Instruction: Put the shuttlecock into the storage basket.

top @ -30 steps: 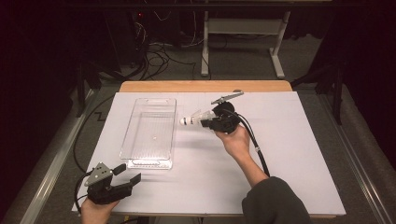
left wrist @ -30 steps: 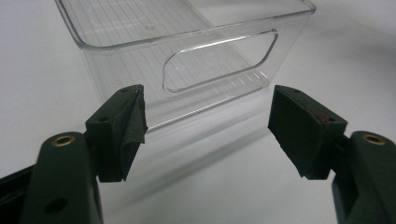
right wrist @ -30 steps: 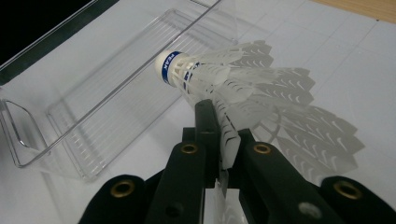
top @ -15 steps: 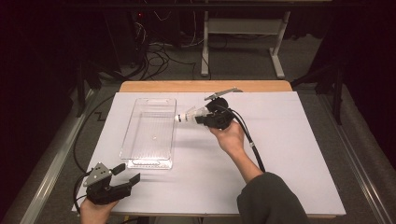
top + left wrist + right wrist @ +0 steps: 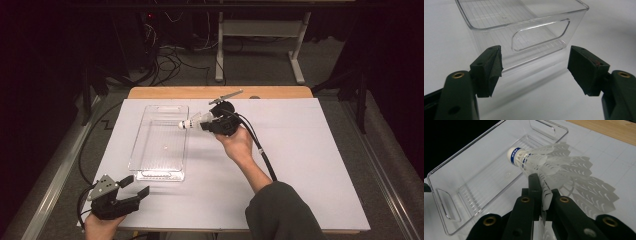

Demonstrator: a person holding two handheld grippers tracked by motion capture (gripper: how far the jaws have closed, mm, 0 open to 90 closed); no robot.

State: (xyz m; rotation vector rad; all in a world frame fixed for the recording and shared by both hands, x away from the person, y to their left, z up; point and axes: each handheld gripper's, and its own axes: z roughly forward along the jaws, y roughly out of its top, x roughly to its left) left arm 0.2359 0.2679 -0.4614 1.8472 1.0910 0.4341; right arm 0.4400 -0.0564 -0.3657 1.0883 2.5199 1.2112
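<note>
A white plastic shuttlecock (image 5: 192, 121) with a blue band round its cork hangs above the table, pinched by its skirt in my right gripper (image 5: 206, 125), which is shut on it. Its cork points left and reaches the right rim of a clear plastic bin (image 5: 150, 172). In the right gripper view the shuttlecock (image 5: 544, 160) sticks out beyond the closed right gripper (image 5: 541, 192), with the bin (image 5: 474, 177) below it. My left gripper (image 5: 135, 186) rests open at the table's front left. Its left gripper view shows the gripper (image 5: 535, 67) facing the bin's near handle wall (image 5: 536, 32), with nothing between the jaws.
A white sheet (image 5: 310, 160) covers the table, and a wooden strip (image 5: 200, 92) shows along its far edge. The black cable (image 5: 262, 152) trails along the right forearm. Cables and a desk frame (image 5: 295, 60) stand on the dark floor behind.
My right gripper has carried the shuttlecock left and slightly up, from beside the bin to its right rim. The left gripper has stayed where it was.
</note>
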